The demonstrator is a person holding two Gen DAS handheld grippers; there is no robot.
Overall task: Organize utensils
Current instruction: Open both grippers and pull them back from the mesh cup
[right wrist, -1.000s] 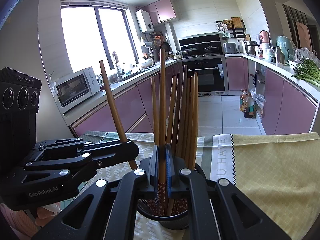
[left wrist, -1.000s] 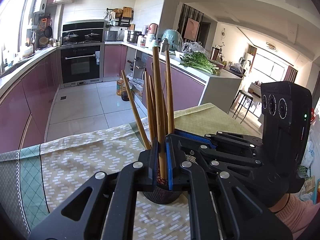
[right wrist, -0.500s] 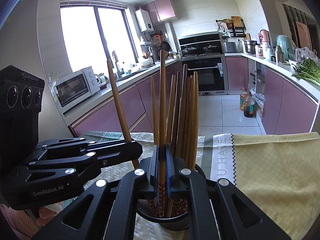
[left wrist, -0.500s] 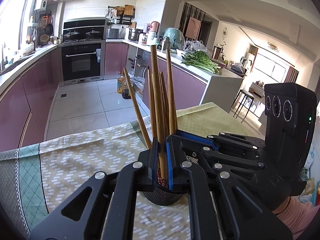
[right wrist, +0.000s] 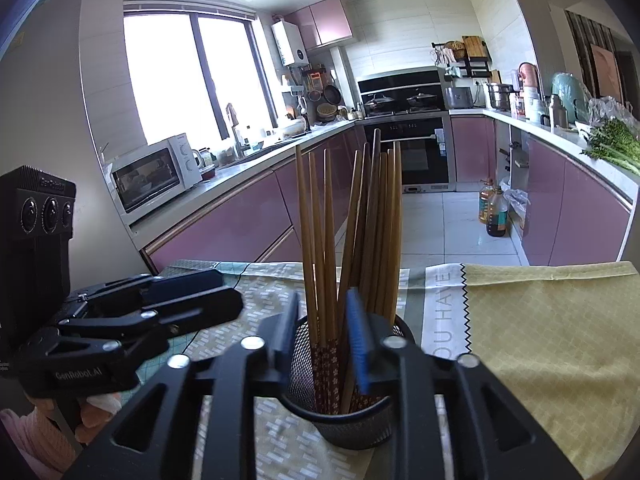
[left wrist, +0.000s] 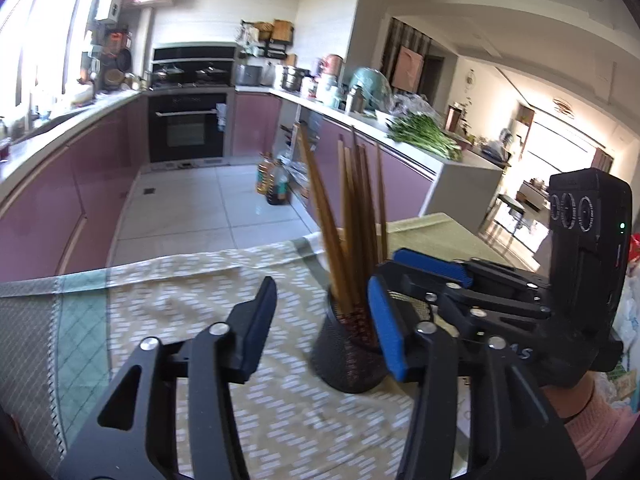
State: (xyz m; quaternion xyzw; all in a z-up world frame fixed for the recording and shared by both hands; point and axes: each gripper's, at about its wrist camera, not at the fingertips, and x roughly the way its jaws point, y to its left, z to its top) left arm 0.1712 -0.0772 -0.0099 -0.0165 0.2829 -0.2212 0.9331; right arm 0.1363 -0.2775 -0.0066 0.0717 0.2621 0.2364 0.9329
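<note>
Chopsticks [right wrist: 352, 240] stand in a black mesh cup [right wrist: 340, 412] on the cloth [right wrist: 552, 328] that covers the table. They are long and brown, with red flowery ends down in the cup. Most of them stand close in a bunch, and they lean a little apart at the top.

In the left wrist view, the left gripper [left wrist: 324, 324] has its two fingers spread wide. The left finger [left wrist: 256, 320] is over the patterned part of the cloth. The cup [left wrist: 346, 354] sits in the gap between the fingers, closer to the right finger with the blue pad [left wrist: 386, 328]. Neither finger holds a chopstick. The right gripper [left wrist: 432, 268] reaches in from the right, just beside the cup, with the person's pink sleeve [left wrist: 592, 428] below it.

In the right wrist view, the left gripper [right wrist: 224, 292] lies at the left, near the cup but apart from it. The right gripper [right wrist: 324, 328] is right at the cup, with its fingers apart. A few chopsticks rise up in the gap between its two pads, and the pads do not squeeze them. To the right, the cloth turns plain yellow.
</note>
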